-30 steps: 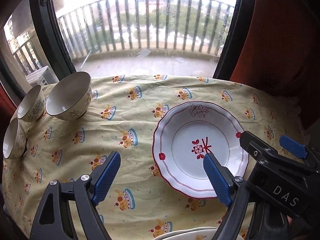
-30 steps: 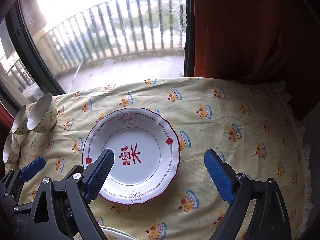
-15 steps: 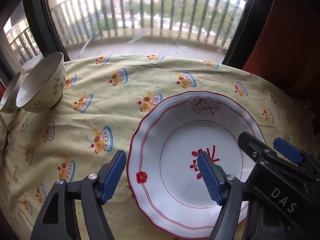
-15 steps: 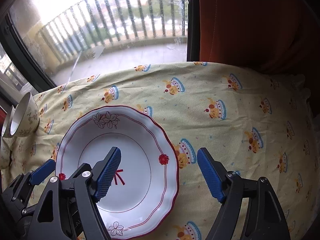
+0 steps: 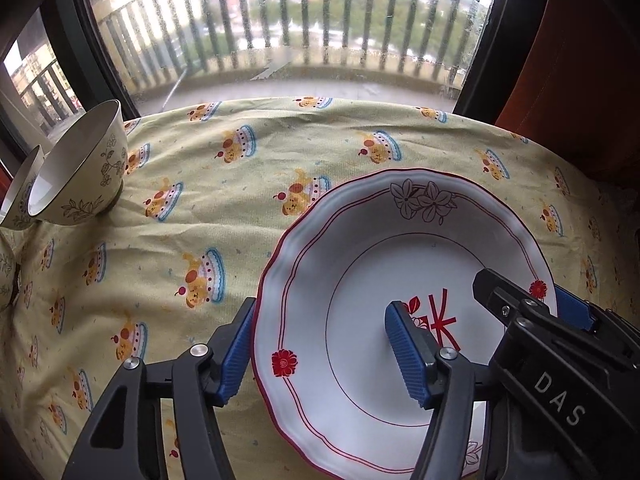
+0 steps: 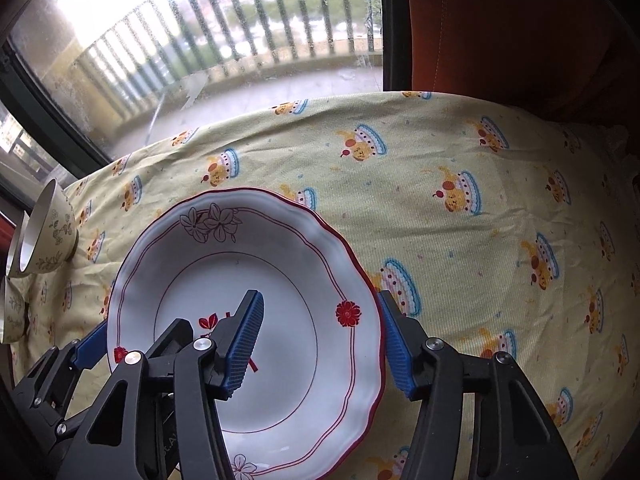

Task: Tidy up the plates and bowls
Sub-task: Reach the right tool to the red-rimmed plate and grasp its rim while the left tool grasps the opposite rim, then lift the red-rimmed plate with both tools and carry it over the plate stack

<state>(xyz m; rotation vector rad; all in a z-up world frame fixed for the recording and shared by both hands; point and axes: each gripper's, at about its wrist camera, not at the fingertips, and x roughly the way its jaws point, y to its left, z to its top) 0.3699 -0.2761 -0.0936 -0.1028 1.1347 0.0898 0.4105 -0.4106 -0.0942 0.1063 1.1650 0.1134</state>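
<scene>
A white plate [image 5: 360, 248] with a wavy red rim and flower prints lies on the yellow tablecloth [image 5: 240, 200]. My left gripper [image 5: 322, 354] straddles its left rim, one blue pad just outside the rim and the other over the well. The jaws are closing and do not clamp the rim. In the right wrist view my right gripper [image 6: 320, 344] straddles the right rim of the plate [image 6: 280, 240] the same way, jaws also closing. Two cream floral bowls [image 5: 80, 176] [image 5: 20, 196] lie tipped on their sides at the far left.
The bowls [image 6: 48, 232] also show at the left edge of the right wrist view. A window with a balcony railing [image 5: 300, 32] runs behind the table. Dark orange fabric [image 6: 520, 40] stands at the back right. The tablecloth [image 6: 480, 240] stretches right of the plate.
Both grippers came down and closer to the plate, and their jaws narrowed. Each now has a rim of the plate between its pads. The bowls shifted toward the left edge of view.
</scene>
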